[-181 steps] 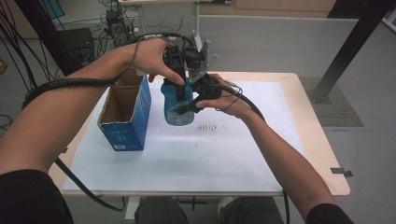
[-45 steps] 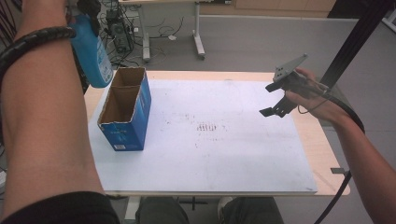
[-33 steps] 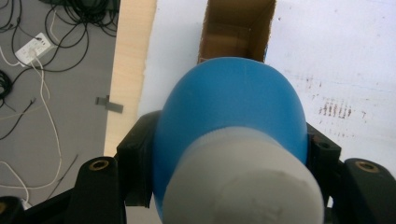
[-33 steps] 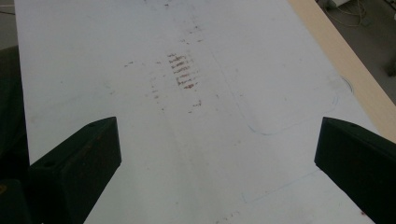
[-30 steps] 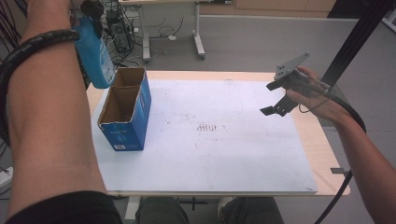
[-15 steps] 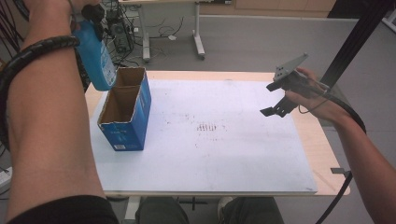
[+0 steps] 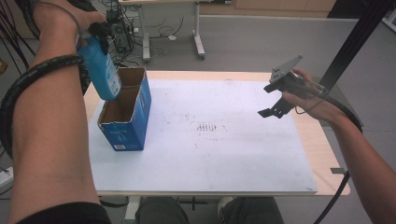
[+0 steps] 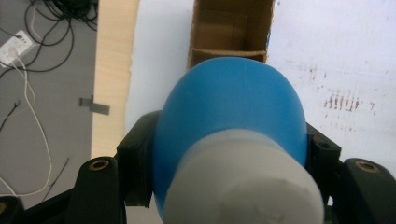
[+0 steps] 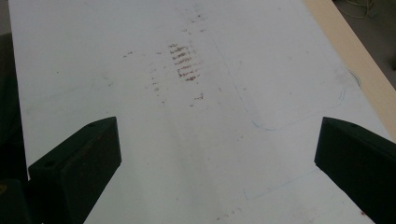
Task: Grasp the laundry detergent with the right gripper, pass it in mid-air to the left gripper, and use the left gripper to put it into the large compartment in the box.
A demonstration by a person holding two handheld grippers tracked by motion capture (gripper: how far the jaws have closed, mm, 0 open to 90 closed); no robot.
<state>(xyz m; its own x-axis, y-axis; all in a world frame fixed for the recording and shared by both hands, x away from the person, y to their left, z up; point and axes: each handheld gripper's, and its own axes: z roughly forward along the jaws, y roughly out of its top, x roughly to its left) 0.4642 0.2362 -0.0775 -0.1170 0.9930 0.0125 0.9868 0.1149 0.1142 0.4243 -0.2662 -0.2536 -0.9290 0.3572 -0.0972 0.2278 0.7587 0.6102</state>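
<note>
A blue bottle [image 7: 101,71] with a white cap [image 8: 243,189] hangs slightly tilted, cap up, its base just over the back opening of the blue cardboard box [image 7: 127,127]. My left gripper [image 7: 95,35] is shut on the bottle's upper part; in the left gripper view the bottle [image 8: 229,112] fills the gap between both black jaws, with the open box [image 8: 229,28] right below. My right gripper [image 7: 273,111] hovers open over the table's right side. In the right gripper view its jaws [image 9: 217,149] stand wide apart with nothing between them.
A white sheet [image 7: 233,158] covers the wooden table [image 7: 322,154], with brownish smudges [image 7: 208,127] near its middle. The box stands on the sheet's left part. Cables [image 7: 119,28] and a desk's legs [image 7: 198,42] lie on the floor behind the table.
My left hand has brought the bottle down, closer to the box's open top. The right gripper has stayed where it was, still open.
</note>
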